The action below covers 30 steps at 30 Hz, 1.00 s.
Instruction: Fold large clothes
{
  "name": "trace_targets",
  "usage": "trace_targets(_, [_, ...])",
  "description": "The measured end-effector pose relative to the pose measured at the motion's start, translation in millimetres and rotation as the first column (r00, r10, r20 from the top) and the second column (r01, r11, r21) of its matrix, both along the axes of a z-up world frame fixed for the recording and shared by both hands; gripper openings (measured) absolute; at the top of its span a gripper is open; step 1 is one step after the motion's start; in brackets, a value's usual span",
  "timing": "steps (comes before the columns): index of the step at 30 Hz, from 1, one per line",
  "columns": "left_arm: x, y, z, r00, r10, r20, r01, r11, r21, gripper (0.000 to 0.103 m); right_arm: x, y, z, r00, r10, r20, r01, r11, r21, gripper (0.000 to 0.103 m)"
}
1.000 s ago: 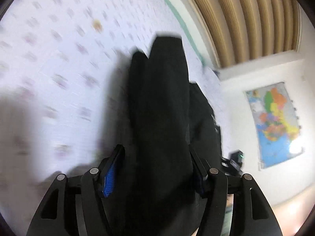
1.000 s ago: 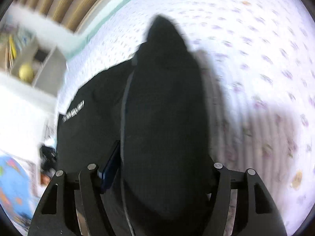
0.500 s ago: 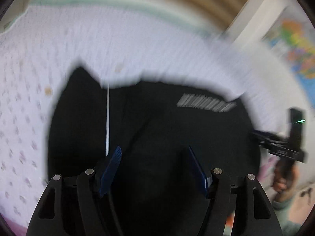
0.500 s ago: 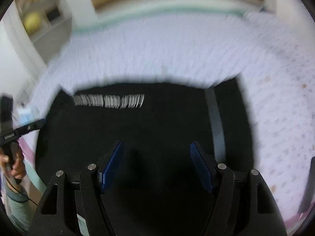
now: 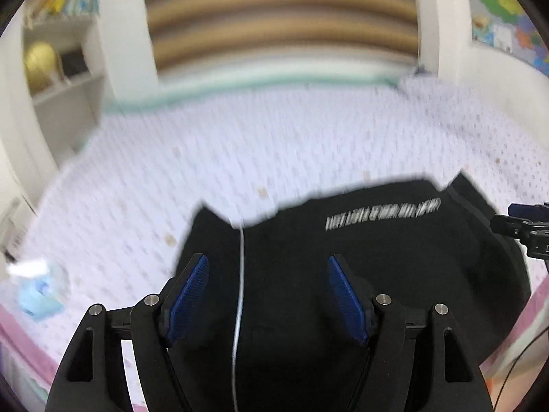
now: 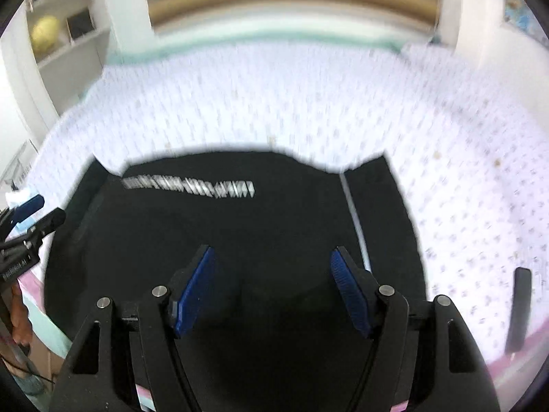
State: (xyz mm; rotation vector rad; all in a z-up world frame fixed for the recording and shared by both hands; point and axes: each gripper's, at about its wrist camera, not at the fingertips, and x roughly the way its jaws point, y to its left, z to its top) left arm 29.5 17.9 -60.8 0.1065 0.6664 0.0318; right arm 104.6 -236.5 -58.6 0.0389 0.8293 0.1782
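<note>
A black garment (image 5: 360, 267) with a line of white lettering (image 5: 382, 213) and a thin white stripe (image 5: 240, 274) lies folded flat on the near part of a bed with a white patterned sheet (image 5: 274, 144). My left gripper (image 5: 267, 295) is open and empty above its left part. In the right wrist view the same garment (image 6: 240, 233) lies under my right gripper (image 6: 274, 292), which is open and empty above its right part. Each gripper shows at the edge of the other's view (image 5: 525, 226) (image 6: 24, 226).
A dark flat bar-shaped object (image 6: 520, 309) lies on the sheet to the right. A light blue item (image 5: 37, 295) lies at the bed's left edge. A white shelf unit (image 5: 58, 68) stands at the far left, a wooden slatted headboard (image 5: 281, 17) behind.
One second ago both grippers were shut on hanging black cloth. They have let it go, opened and drawn back; the garment now lies flat on the bed.
</note>
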Motion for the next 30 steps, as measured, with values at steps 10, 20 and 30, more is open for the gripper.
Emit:
trace_targets(10, [-44.5,-15.3,37.6,0.995,0.022,0.094,-0.025,0.999,0.028,0.081,-37.6,24.9,34.9,0.994,-0.051,0.097,0.056,0.997,-0.044,0.079])
trace_targets(20, [-42.7,-15.1,21.8,0.996,0.033,0.079,-0.032,0.999,-0.018,0.081,-49.3,41.3,24.4,0.998,0.014,0.059,-0.011,0.999,-0.052,0.079])
trace_targets(30, [-38.3,-16.8,-2.5,1.0,-0.014,-0.008,0.014,0.998,-0.057,0.081,-49.8,50.9,7.8,1.0,0.026,-0.001,-0.026,0.999,-0.032,0.08])
